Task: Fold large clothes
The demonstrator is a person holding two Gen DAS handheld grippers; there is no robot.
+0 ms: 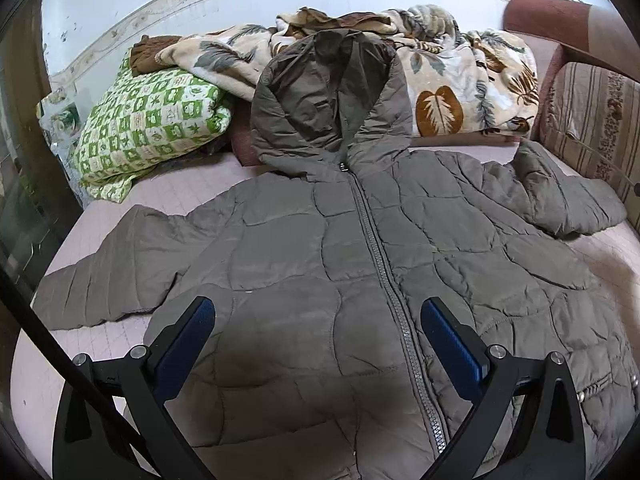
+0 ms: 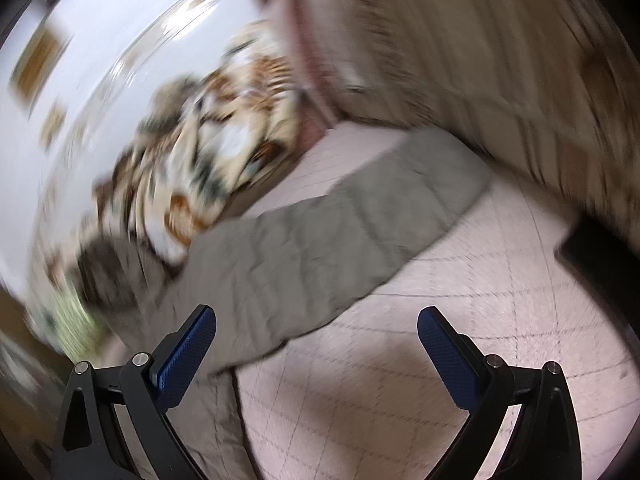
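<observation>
Across the middle of the bed (image 1: 188,188), one grey quilted jacket (image 1: 400,264) lies face up, zipped, its hood (image 1: 320,100) toward the far edge and resting against the bedding heaped there. One sleeve (image 1: 104,272) stretches toward the bed's left edge; the other sleeve (image 2: 340,232) runs out toward the right edge, near the striped sofa arm (image 1: 592,128).

The left gripper (image 1: 318,314) hovers above the jacket's lower front, jaws spread wide and holding nothing. The right gripper (image 2: 316,324) is also spread and empty, above the right sleeve and the bare pink sheet; its view is smeared with blur, so fine detail is lost.

Judging by the flat, spread garment, folding has not begun: this looks like the approach to a first fold. The next move probably calls for the right gripper to pinch the right sleeve near its cuff and carry it across the chest, with the left doing likewise on its side.

Counted: one jacket, two sleeves, one hood, two grippers, one green checked pillow (image 1: 152,124), one leaf-print blanket (image 1: 460,84).
</observation>
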